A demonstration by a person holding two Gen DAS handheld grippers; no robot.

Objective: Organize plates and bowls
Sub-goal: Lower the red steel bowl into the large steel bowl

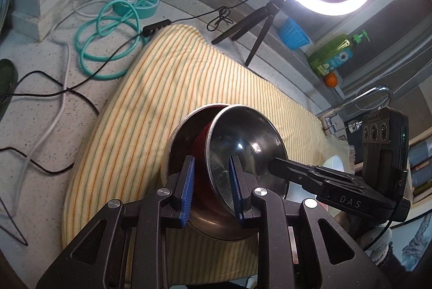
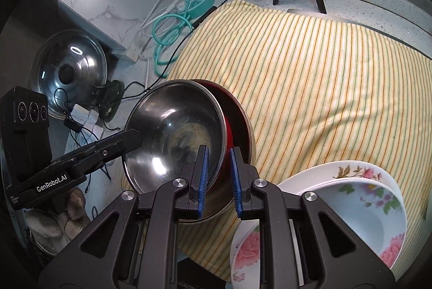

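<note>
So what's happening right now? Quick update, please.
Both tools, left and right, clamp the nested steel bowls. Bowls tilted over striped cloth. Flowered plates close by.

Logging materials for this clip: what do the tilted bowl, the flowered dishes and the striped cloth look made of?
Tilted bowl: polished metal, probably stainless steel, with mirror-like glints.
Flowered dishes: glossy white ceramic or melamine; cannot tell which.
Striped cloth: soft woven fabric, matte, creased.

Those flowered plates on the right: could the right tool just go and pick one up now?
Probably not yet. The right tool is shut on the rim of the steel bowl. The flowered plates lie unobstructed close beside it, so it would have to let go first.
</note>
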